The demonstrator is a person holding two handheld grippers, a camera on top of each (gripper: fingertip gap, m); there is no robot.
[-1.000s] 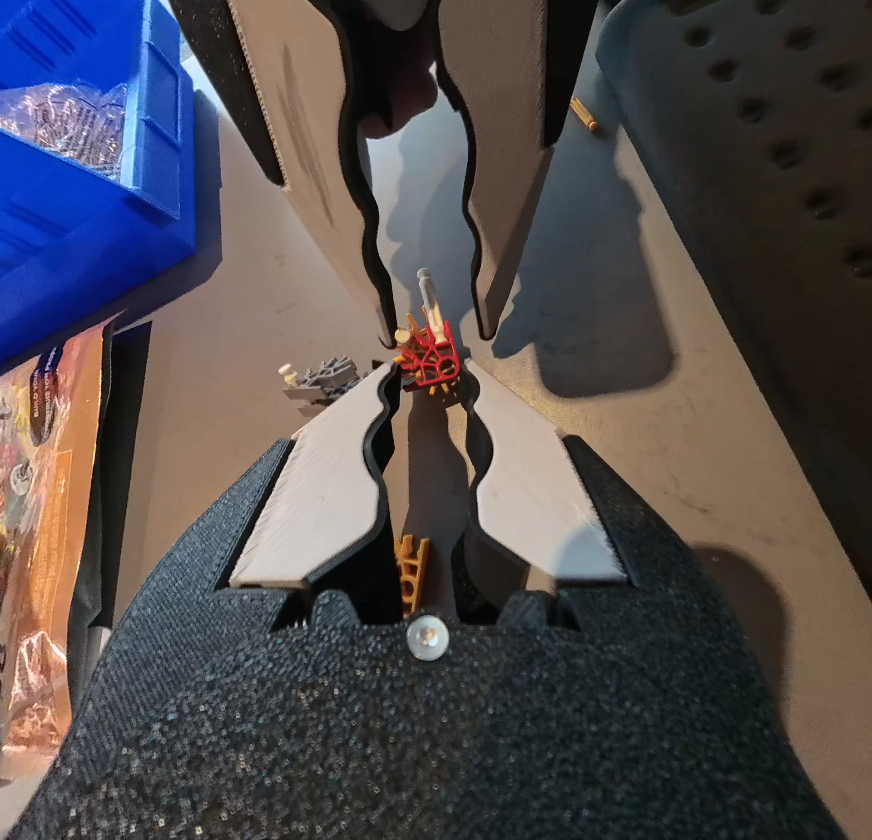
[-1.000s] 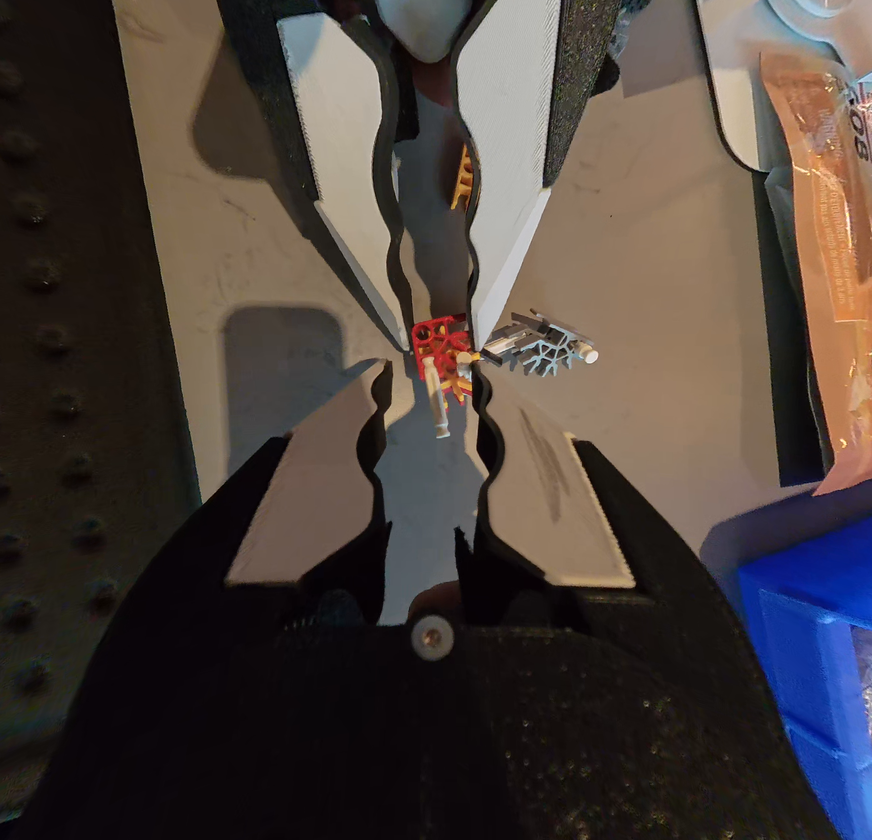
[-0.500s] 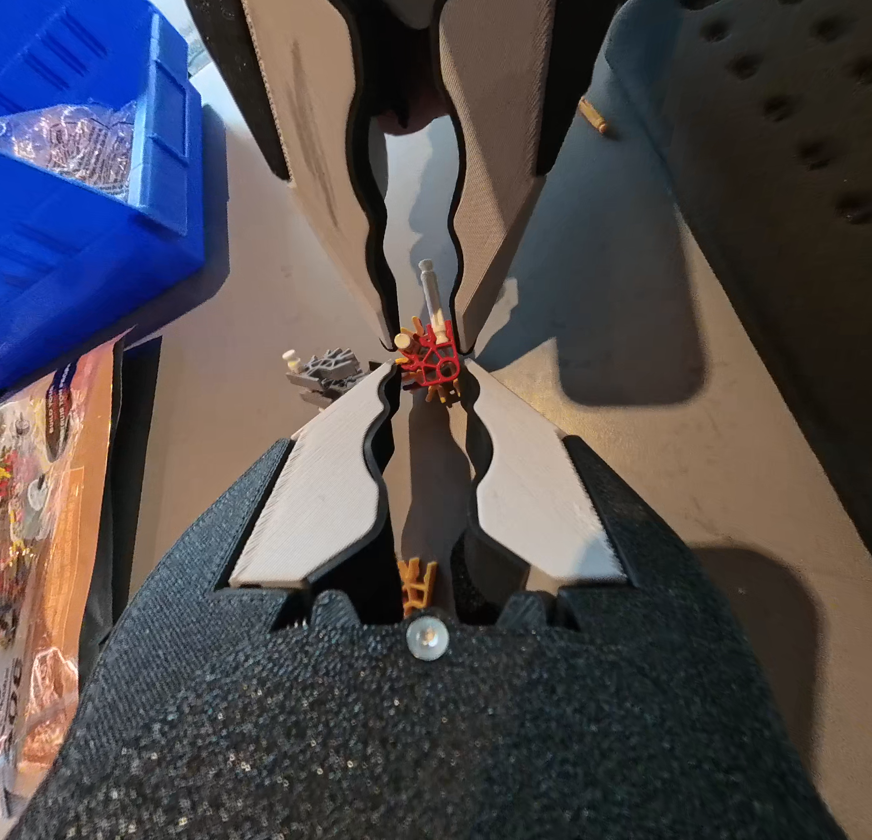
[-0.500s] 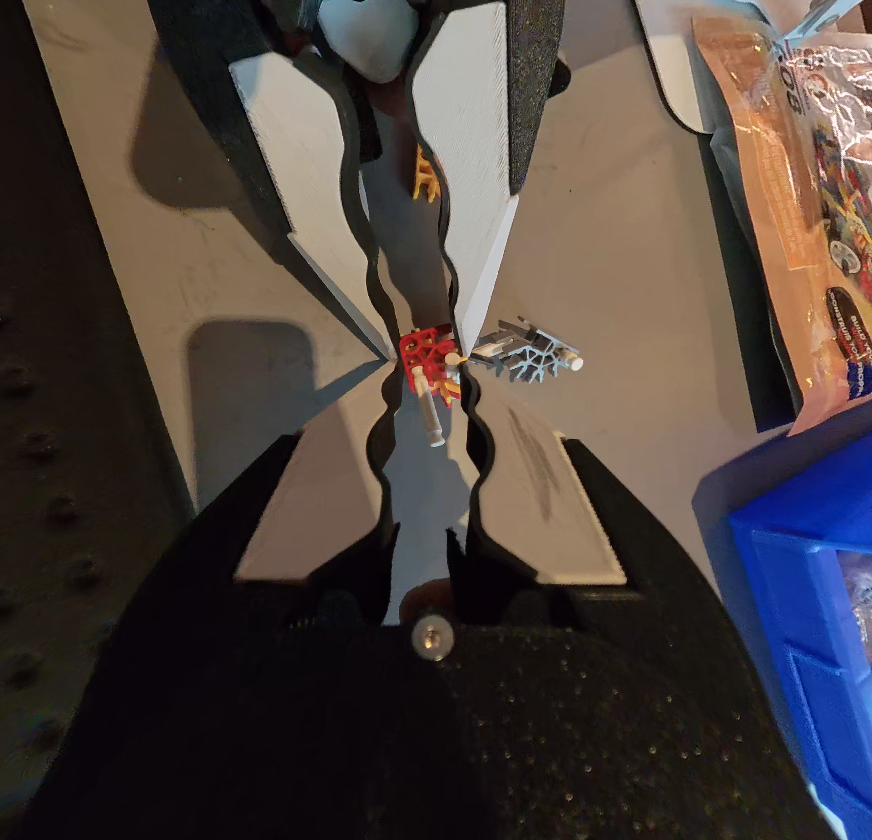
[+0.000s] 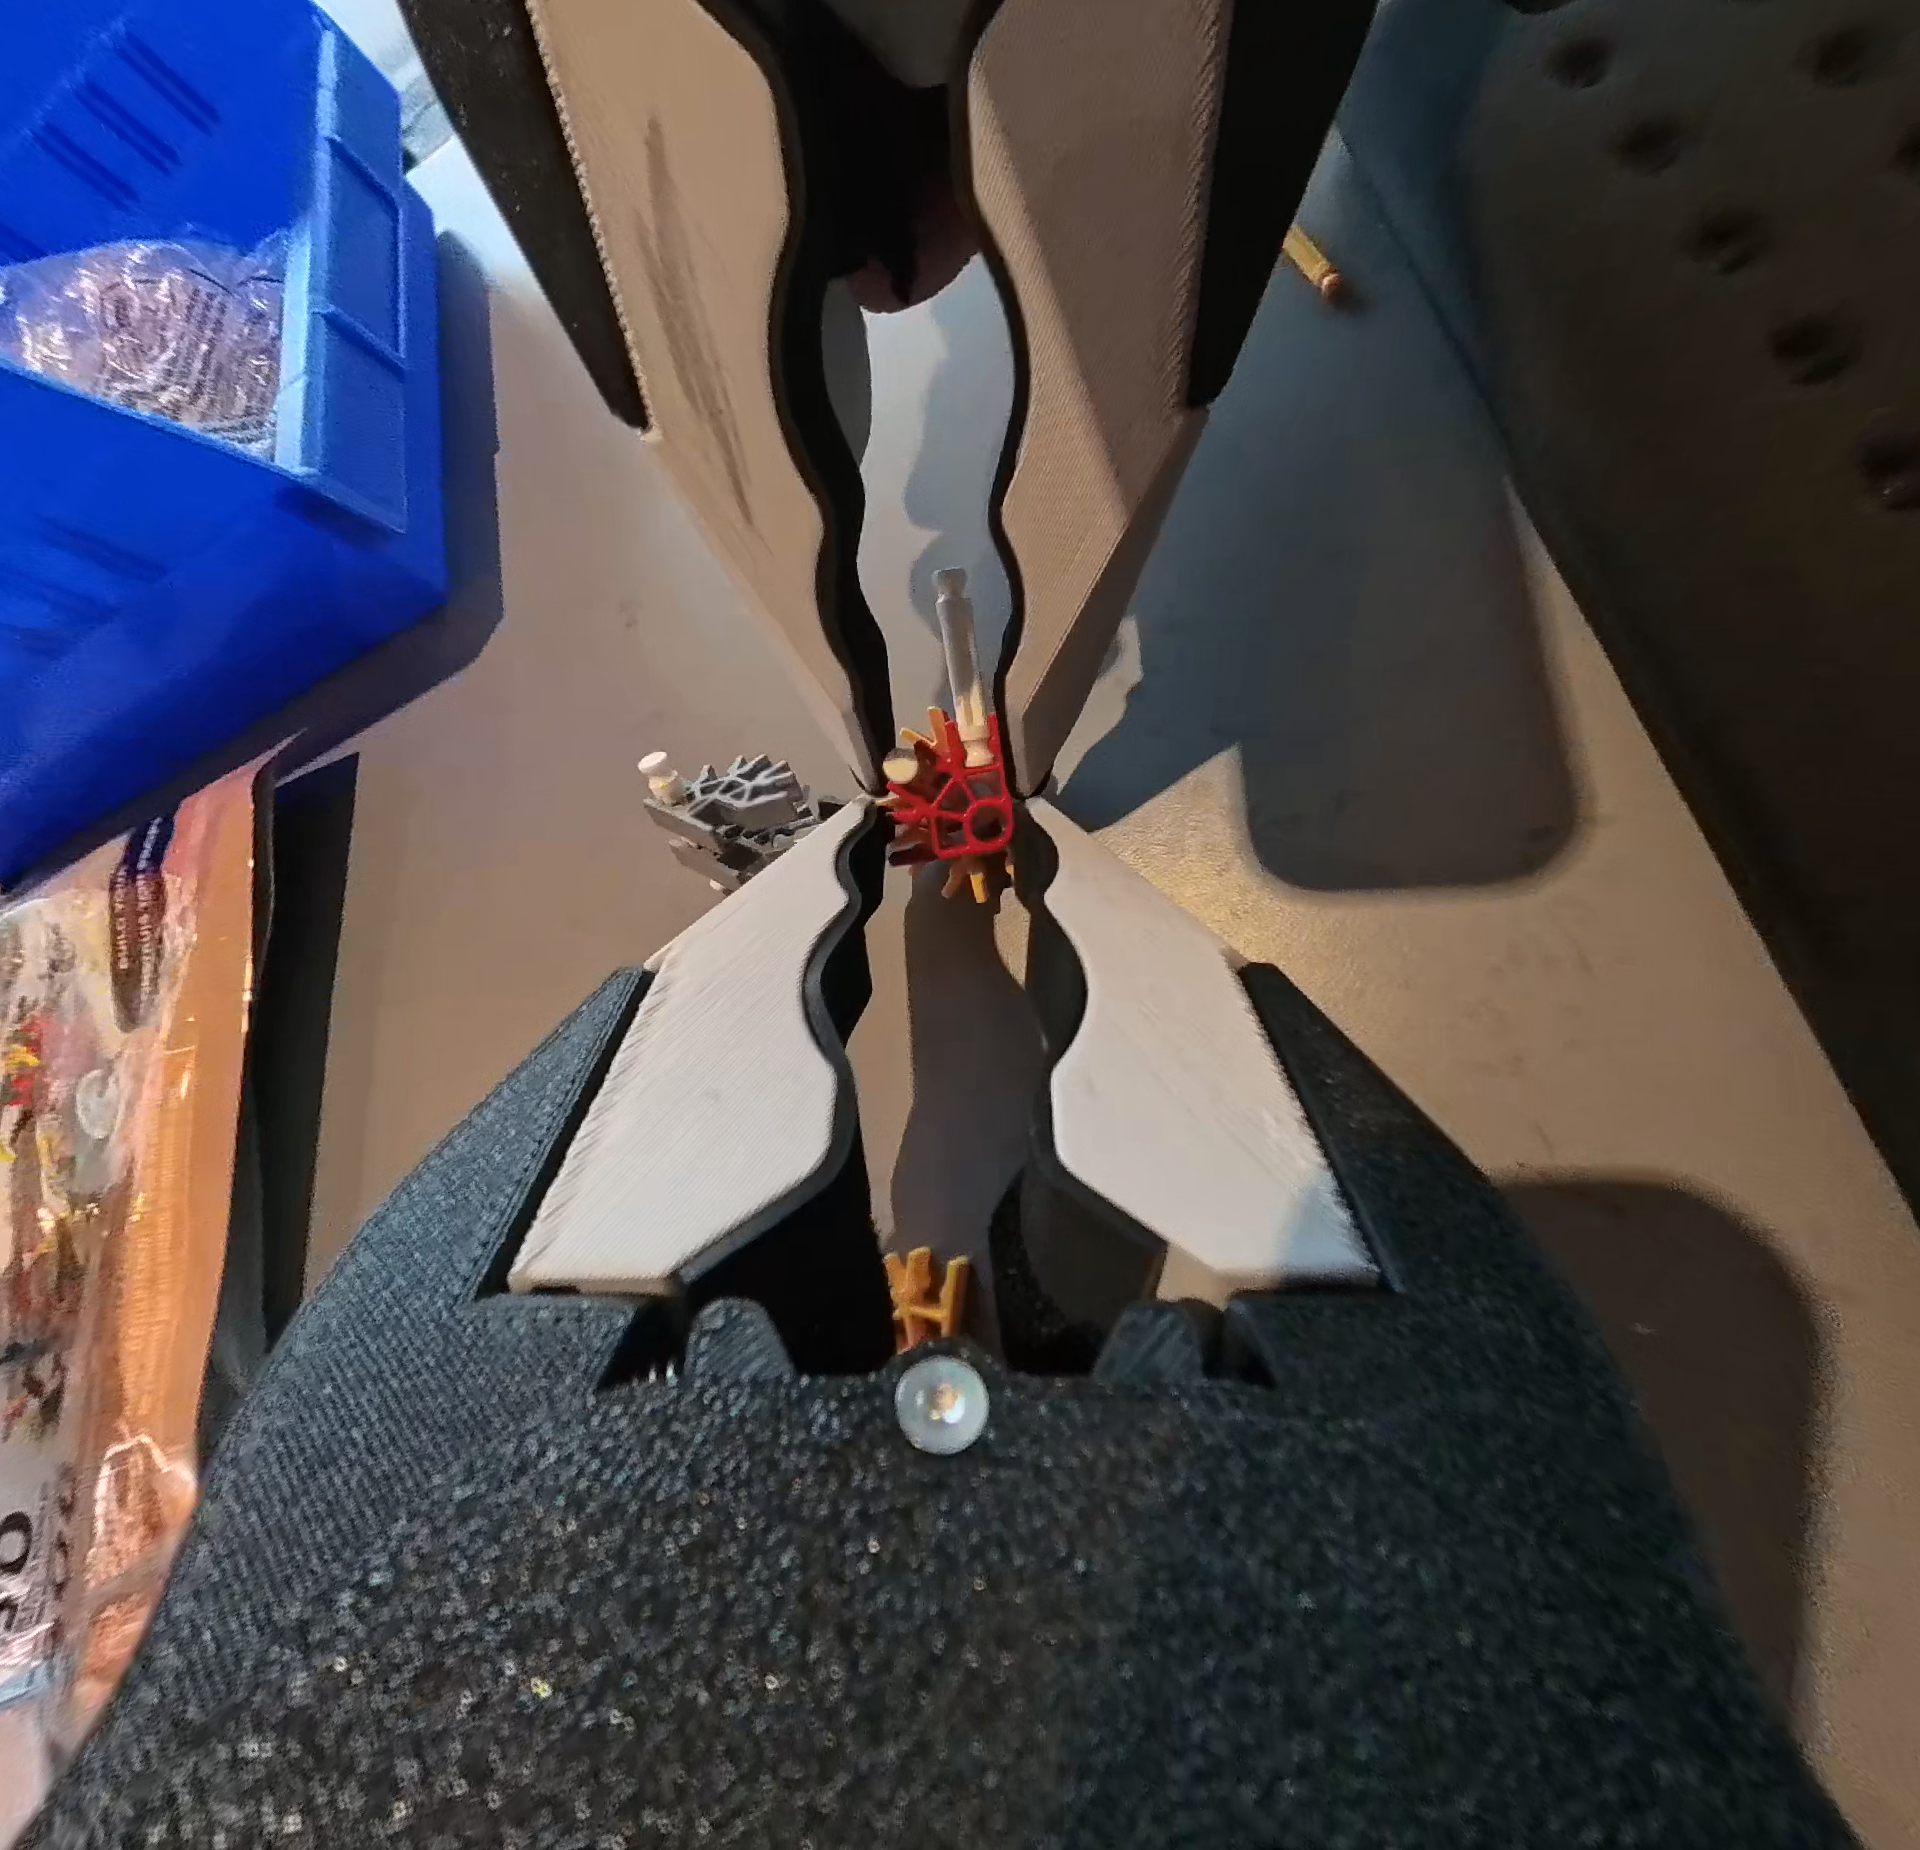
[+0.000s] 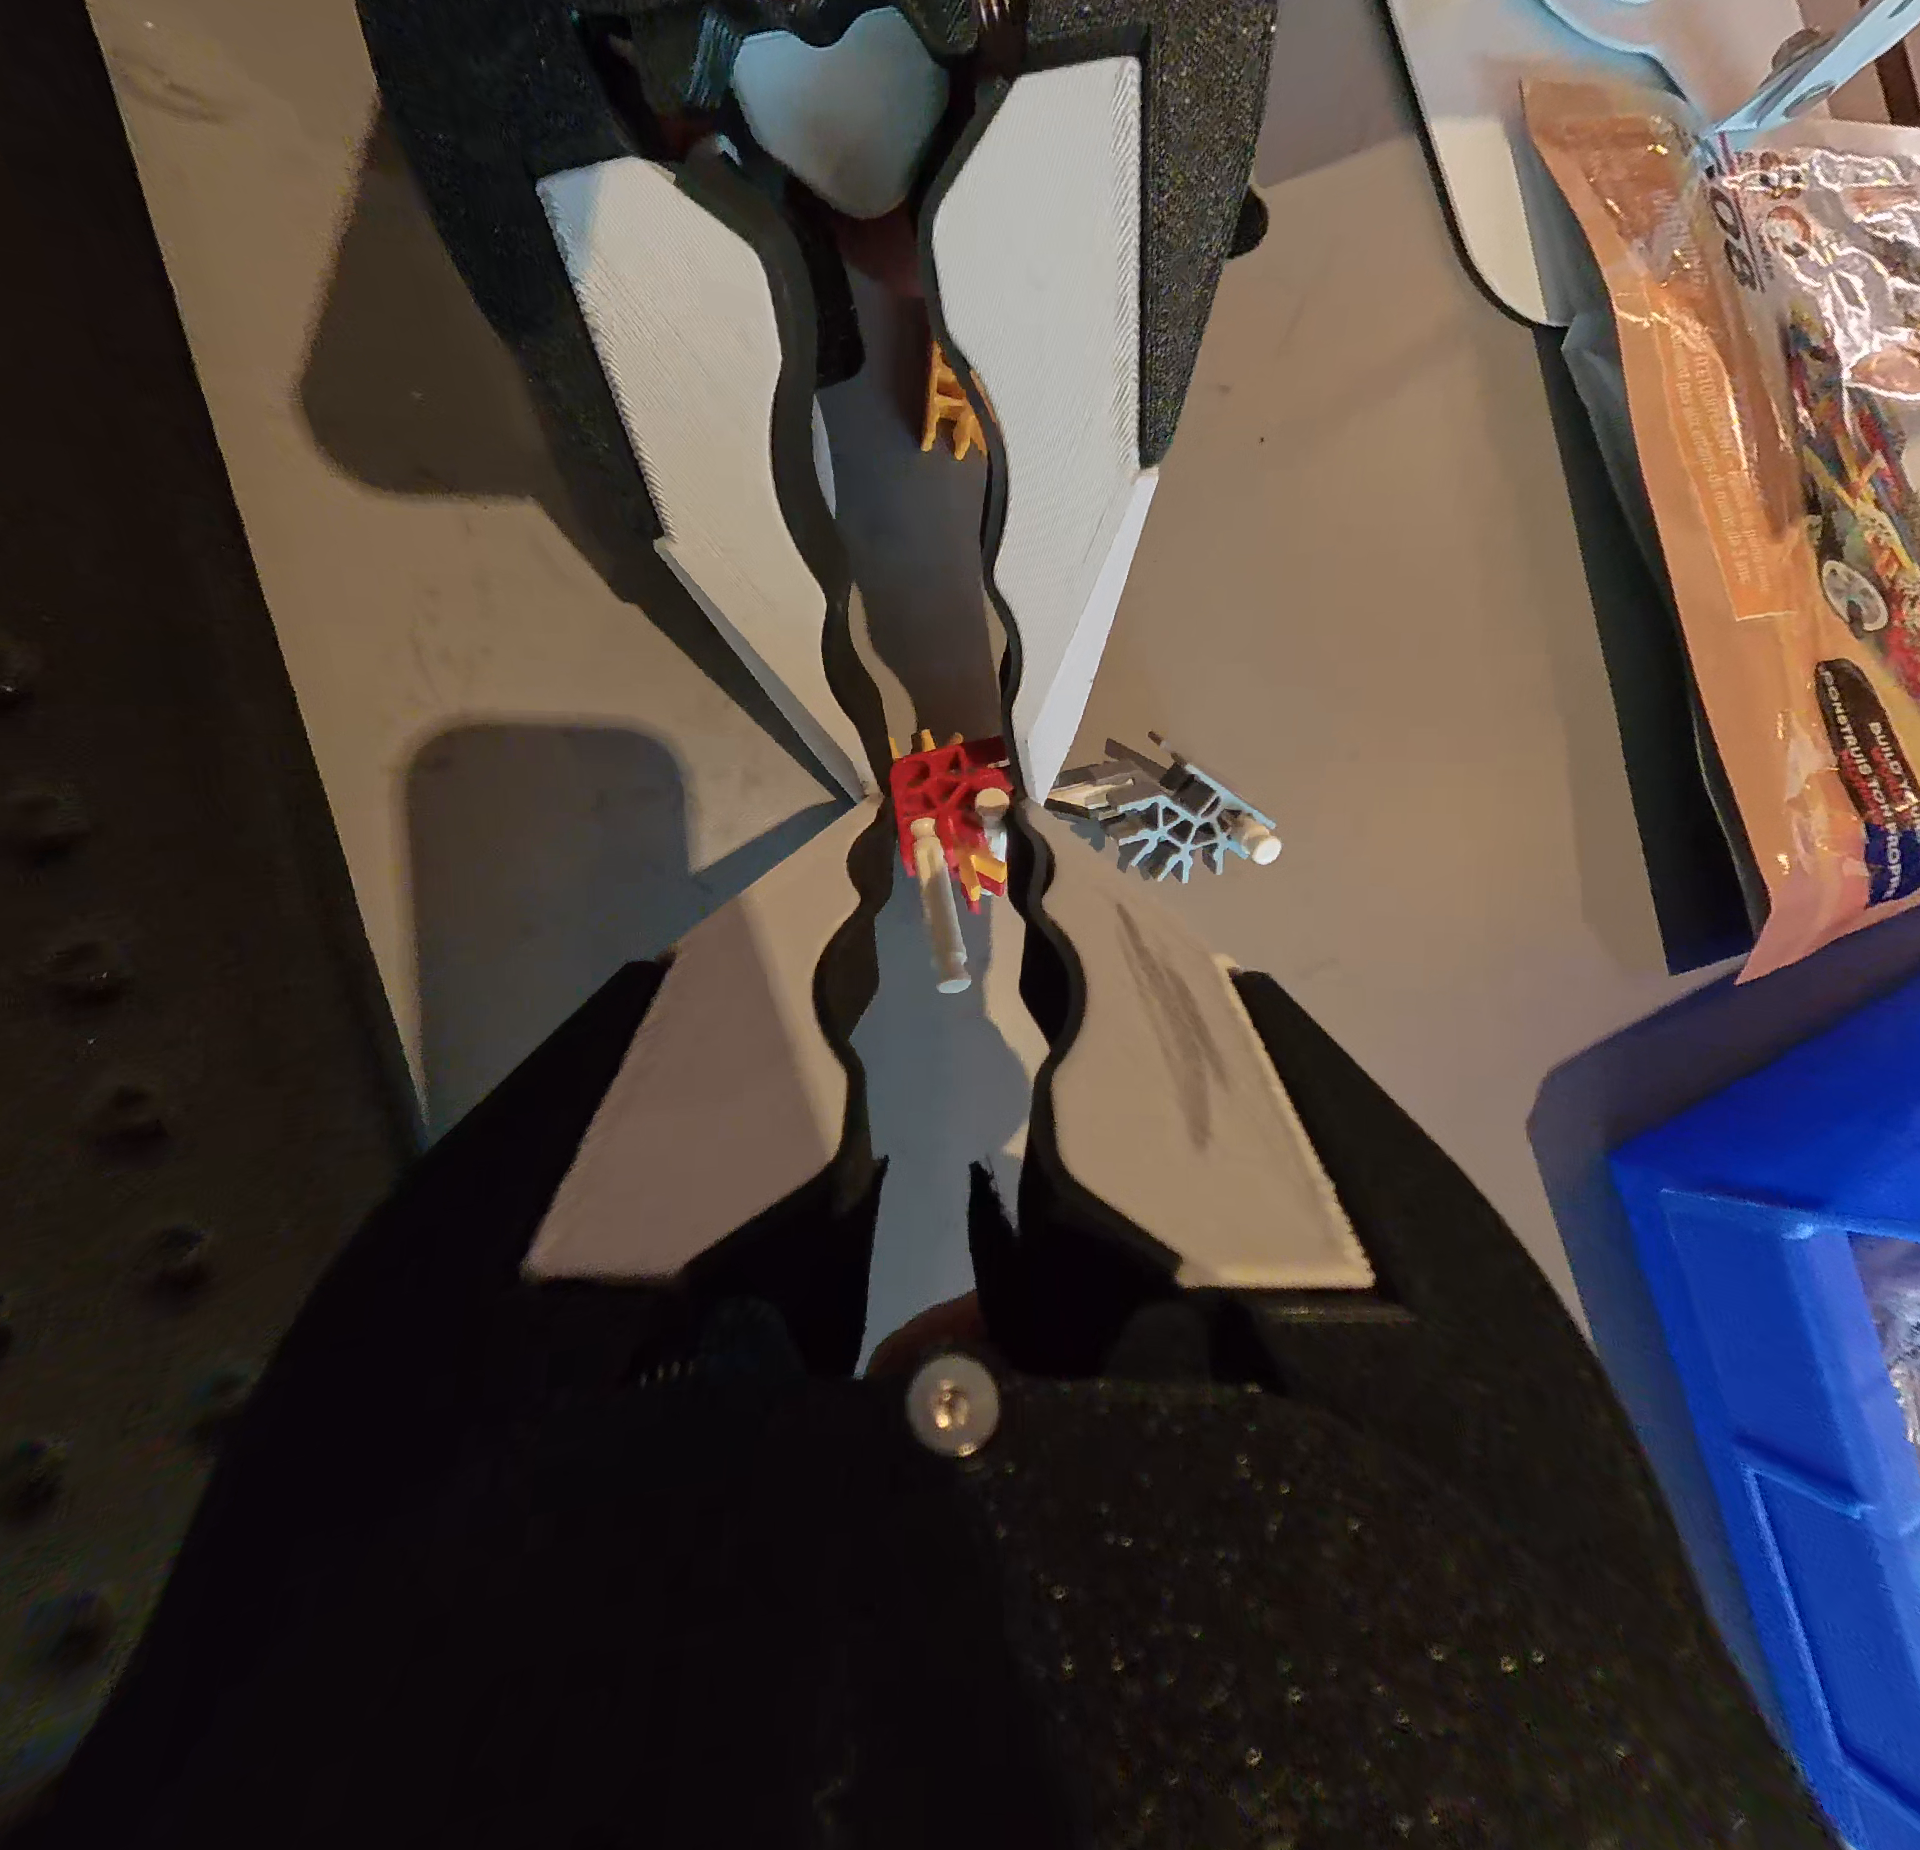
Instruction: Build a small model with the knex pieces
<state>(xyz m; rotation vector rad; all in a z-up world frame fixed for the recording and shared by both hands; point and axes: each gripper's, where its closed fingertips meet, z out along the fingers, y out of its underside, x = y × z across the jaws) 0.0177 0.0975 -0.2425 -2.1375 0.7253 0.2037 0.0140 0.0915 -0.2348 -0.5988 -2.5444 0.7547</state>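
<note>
Meeting tip to tip, the left tool (image 5: pixel 951 834) and right tool (image 6: pixel 951 813) both close narrowly on a red connector cluster (image 5: pixel 961 803) with a white rod (image 5: pixel 958 647), just above the counter (image 5: pixel 1403 1021). A grey connector piece (image 5: pixel 732 798) lies at nine o'clock. The orange printed bag (image 6: pixel 1766 450) carries writing, left unquoted; a blue bin (image 5: pixel 156 398) stands beyond.

Red connector (image 5: pixel 961 798), perhaps orange beneath; blue bin (image 5: pixel 187 429)
</note>
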